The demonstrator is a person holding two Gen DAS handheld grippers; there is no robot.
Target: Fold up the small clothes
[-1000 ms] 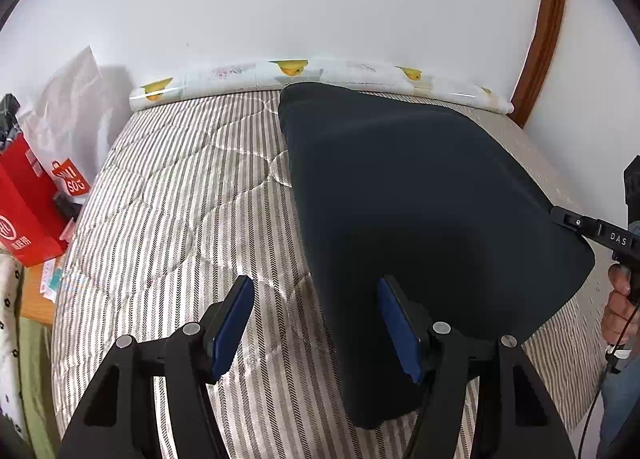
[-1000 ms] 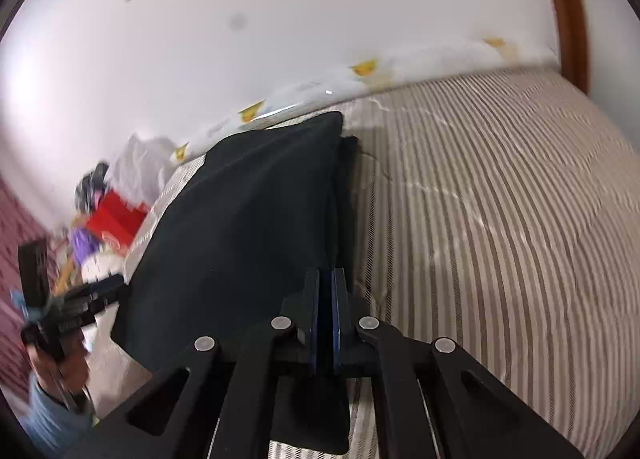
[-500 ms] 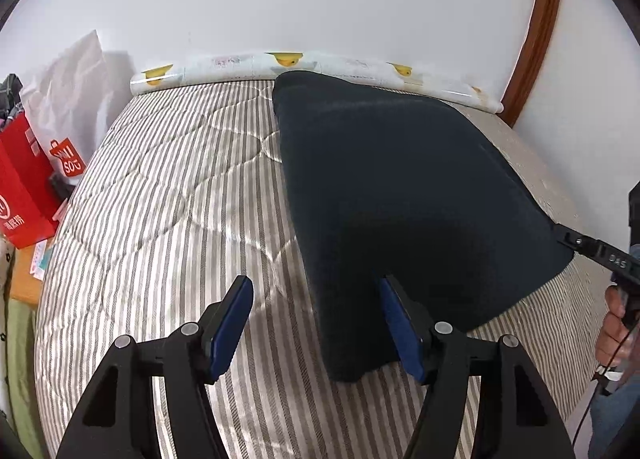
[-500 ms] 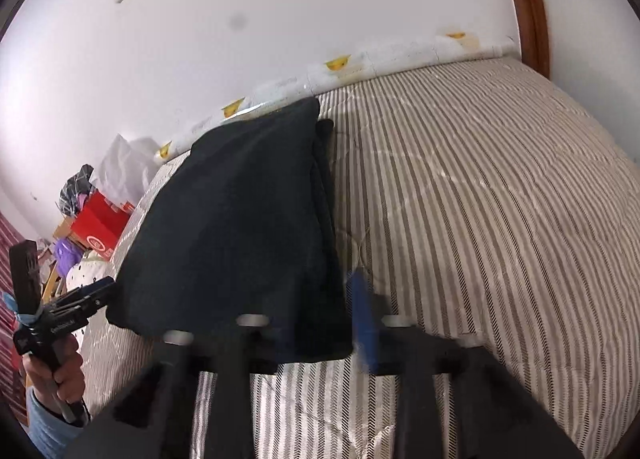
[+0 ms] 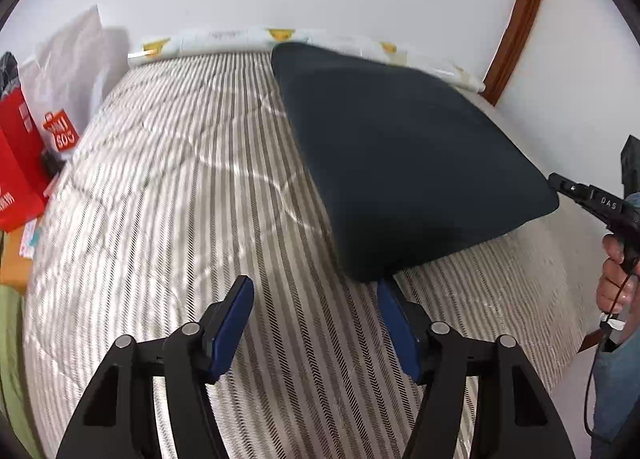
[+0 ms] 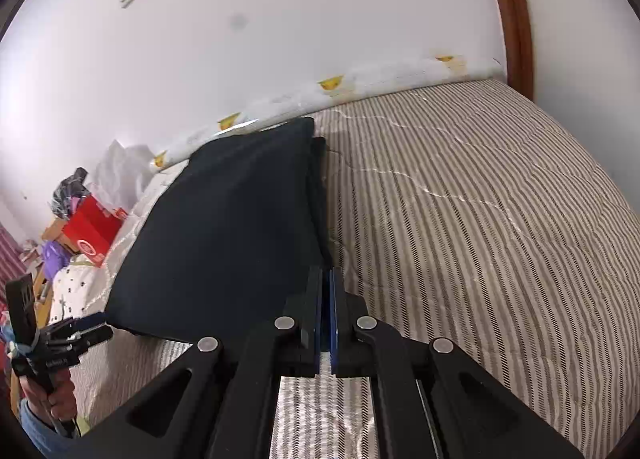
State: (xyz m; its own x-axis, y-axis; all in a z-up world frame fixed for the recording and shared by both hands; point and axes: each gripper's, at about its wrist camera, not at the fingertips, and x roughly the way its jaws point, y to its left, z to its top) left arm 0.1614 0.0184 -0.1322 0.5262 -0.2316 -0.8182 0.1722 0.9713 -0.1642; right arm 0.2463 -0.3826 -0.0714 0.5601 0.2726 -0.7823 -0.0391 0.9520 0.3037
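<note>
A dark navy folded garment [image 5: 400,163] lies flat on the striped quilted bed [image 5: 192,195]; it also shows in the right wrist view [image 6: 232,227]. My left gripper [image 5: 316,323] is open and empty, just short of the garment's near corner. My right gripper [image 6: 326,291] is shut with its tips at the garment's near right corner; no cloth shows between the pads. The right gripper also shows in the left wrist view [image 5: 560,185] at the garment's right corner, and the left gripper in the right wrist view [image 6: 94,329].
A rolled white mat with yellow prints [image 5: 248,39] lies along the wall at the bed's far edge. Red bags [image 5: 20,163] and clutter stand left of the bed. A brown door frame [image 5: 516,19] is at the far right.
The left gripper has drawn back from the garment, staying open. The right gripper looked open and blurred half a second ago and is shut now, at the garment's corner.
</note>
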